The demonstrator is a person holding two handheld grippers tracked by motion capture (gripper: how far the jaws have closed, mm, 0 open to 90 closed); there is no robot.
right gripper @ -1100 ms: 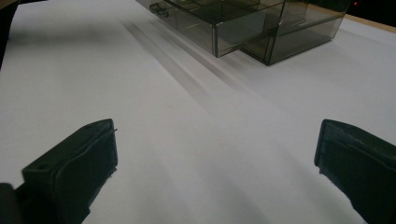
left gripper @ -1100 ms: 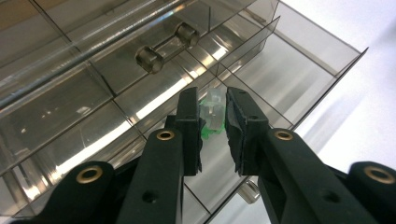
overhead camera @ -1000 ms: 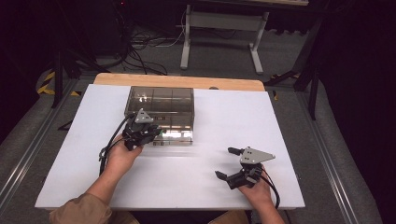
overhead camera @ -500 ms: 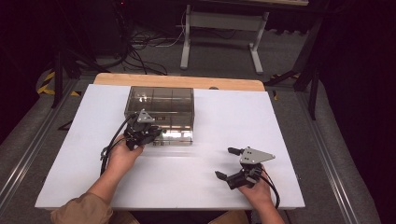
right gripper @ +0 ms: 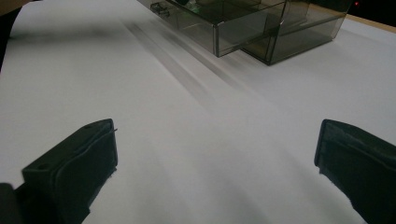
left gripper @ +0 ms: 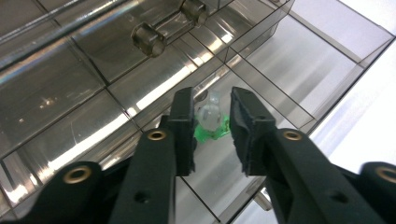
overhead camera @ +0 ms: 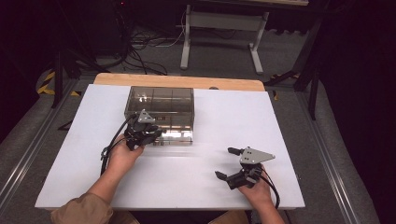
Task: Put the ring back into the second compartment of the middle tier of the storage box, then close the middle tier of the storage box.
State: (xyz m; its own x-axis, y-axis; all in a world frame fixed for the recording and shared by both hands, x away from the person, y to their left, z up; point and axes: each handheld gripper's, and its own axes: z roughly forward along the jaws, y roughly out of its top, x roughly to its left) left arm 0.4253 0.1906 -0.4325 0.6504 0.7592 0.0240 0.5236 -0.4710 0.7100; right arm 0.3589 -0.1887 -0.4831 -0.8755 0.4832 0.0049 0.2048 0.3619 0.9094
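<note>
Left gripper view is showing the left gripper (left gripper: 212,135) at centre frame with its jaws standing a little apart; they have just been opening, and the small clear piece (left gripper: 208,116) on a green base is sitting between them, in the gap, with the pads not pressing on it. That piece is lying on the floor of the drawer (left gripper: 280,70), a smoky transparent tray with thin dividers running toward the upper right of the frame. Two round knobs (left gripper: 148,39) are showing at the upper middle, on the front of the box (left gripper: 56,84) that is filling the upper left. High view is placing the same gripper (overhead camera: 150,135) at centre left, over the drawer that is sticking out from the lower edge of the box (overhead camera: 161,100), with the person's left hand (overhead camera: 122,156) reaching in from the bottom left. Right gripper (overhead camera: 236,163) is resting at lower right of that view on the white table (overhead camera: 187,182), well apart from the box, jaws spread wide with nothing between them. Right gripper view is showing its two black jaws at the lower corners, bare table between them, and the drawer (right gripper: 219,28) with the box at the top of the frame.
</note>
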